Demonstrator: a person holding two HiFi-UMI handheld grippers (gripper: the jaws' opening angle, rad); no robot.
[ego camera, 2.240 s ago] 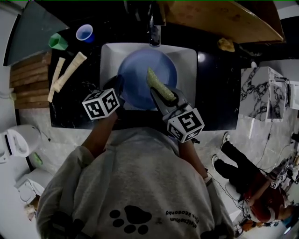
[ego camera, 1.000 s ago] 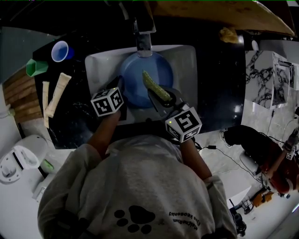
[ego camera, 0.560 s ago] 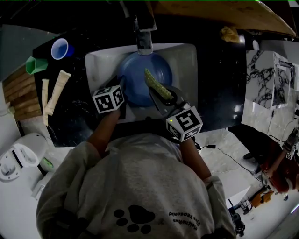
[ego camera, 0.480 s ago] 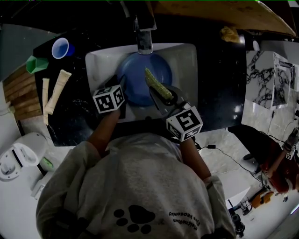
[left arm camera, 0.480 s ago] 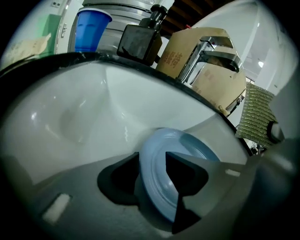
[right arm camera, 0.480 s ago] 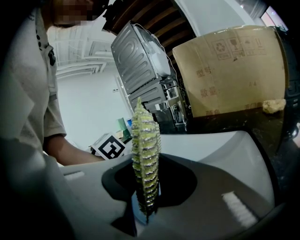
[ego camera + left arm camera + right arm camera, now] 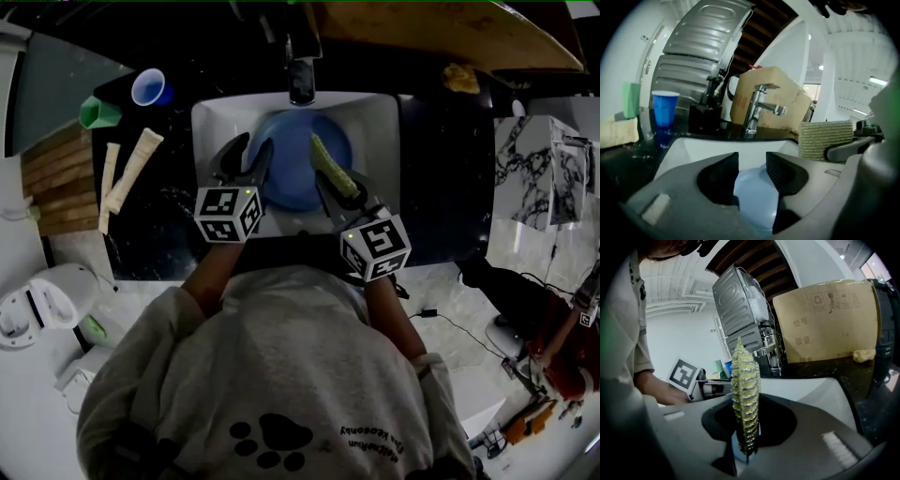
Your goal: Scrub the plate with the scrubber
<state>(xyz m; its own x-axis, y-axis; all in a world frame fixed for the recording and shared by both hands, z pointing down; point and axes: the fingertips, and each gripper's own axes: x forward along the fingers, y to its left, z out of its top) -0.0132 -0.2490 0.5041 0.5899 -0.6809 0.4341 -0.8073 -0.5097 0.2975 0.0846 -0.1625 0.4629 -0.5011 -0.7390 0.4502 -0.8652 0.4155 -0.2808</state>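
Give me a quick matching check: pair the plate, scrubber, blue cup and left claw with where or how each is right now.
Things:
1 plate
2 scrubber
3 blue cup
4 left claw

States:
A open
B standing on the counter, left of the sink
C clamped in the right claw
D lying in the sink

Pairs: 1-D, 2-C, 3-B, 4-A.

The left claw's jaws have just been opening and grip nothing; the plate shows below the gap.

Black counter (image 7: pixel 441 187), white sink (image 7: pixel 377 122), pale marbled floor (image 7: pixel 436 286)
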